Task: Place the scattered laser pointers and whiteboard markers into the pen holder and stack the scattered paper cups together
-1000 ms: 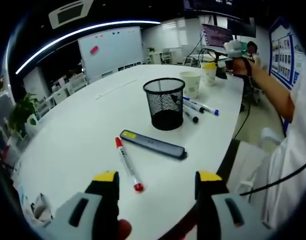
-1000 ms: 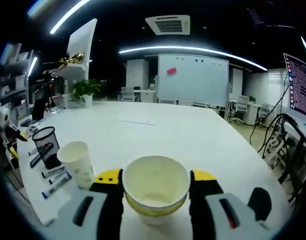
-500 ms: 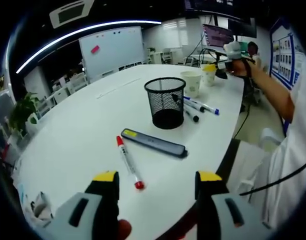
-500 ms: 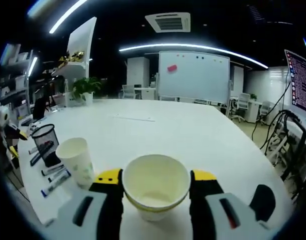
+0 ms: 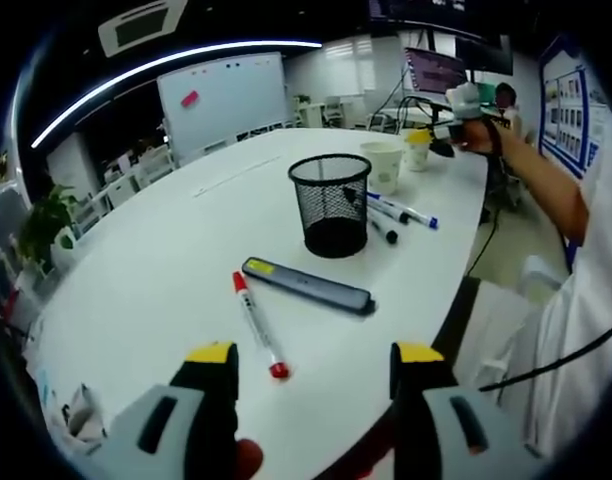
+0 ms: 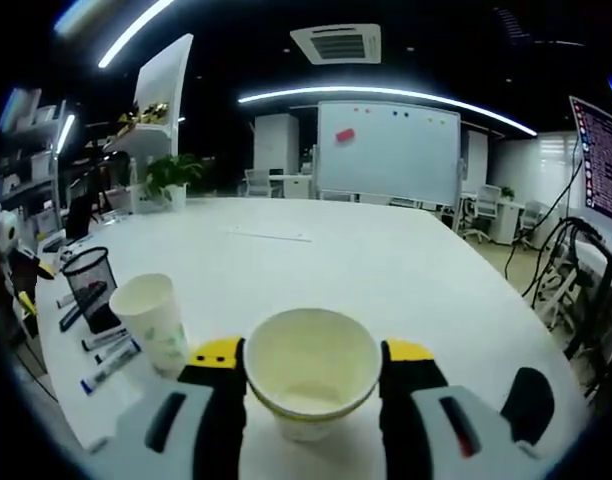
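My right gripper (image 6: 312, 362) is shut on a white paper cup (image 6: 311, 380) and holds it above the white table (image 6: 366, 270). A second paper cup (image 6: 156, 322) stands upright to its left, with several markers (image 6: 108, 360) lying beside it. The black mesh pen holder (image 6: 92, 288) is further left. In the left gripper view my left gripper (image 5: 314, 362) hangs open over the table edge. Just beyond it lie a red-capped marker (image 5: 256, 326) and a dark laser pointer (image 5: 306, 287). The pen holder (image 5: 329, 205) stands behind them, with markers (image 5: 398, 212) and a cup (image 5: 383, 166) past it.
A person's sleeve (image 5: 576, 250) fills the right of the left gripper view, the arm reaching to the far table end. A whiteboard (image 6: 386, 155) stands behind the table. A potted plant (image 6: 171, 180) sits far left. Cables (image 6: 551, 270) hang at the right.
The right gripper has lifted the cup a little off the table and drawn slightly back. The left gripper has stayed where it was.
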Available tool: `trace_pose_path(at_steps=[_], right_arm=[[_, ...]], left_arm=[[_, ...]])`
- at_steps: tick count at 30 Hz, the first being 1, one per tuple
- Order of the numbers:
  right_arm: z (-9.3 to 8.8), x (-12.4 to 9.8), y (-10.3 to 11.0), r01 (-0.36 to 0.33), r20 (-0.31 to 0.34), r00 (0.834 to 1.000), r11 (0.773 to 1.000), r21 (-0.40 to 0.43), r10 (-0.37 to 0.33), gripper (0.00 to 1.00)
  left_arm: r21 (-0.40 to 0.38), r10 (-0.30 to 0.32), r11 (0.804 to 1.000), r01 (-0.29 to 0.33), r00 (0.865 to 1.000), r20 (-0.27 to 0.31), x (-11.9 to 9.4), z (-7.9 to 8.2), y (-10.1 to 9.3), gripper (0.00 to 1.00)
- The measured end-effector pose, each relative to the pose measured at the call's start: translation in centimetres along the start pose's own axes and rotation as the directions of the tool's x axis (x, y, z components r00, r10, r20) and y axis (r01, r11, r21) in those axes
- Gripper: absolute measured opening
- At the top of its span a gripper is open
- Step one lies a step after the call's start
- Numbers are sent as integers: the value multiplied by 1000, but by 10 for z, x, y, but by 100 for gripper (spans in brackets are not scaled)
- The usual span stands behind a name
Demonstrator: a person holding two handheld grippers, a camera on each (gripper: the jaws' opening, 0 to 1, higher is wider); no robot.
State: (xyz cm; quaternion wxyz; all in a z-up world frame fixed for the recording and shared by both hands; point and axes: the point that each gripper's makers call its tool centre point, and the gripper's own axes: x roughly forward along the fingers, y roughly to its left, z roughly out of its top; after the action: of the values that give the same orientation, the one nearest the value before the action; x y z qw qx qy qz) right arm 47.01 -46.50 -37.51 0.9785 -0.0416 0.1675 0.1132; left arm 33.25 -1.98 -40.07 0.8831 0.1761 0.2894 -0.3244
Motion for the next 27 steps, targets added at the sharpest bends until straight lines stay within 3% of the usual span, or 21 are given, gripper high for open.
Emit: trace_pose_path(at_steps=[27], right_arm=[[-2, 4, 4, -21, -8, 1000, 1000, 10, 21, 54]], left_arm=[[0, 10, 1000, -10, 1000, -2, -1, -2, 6, 61]])
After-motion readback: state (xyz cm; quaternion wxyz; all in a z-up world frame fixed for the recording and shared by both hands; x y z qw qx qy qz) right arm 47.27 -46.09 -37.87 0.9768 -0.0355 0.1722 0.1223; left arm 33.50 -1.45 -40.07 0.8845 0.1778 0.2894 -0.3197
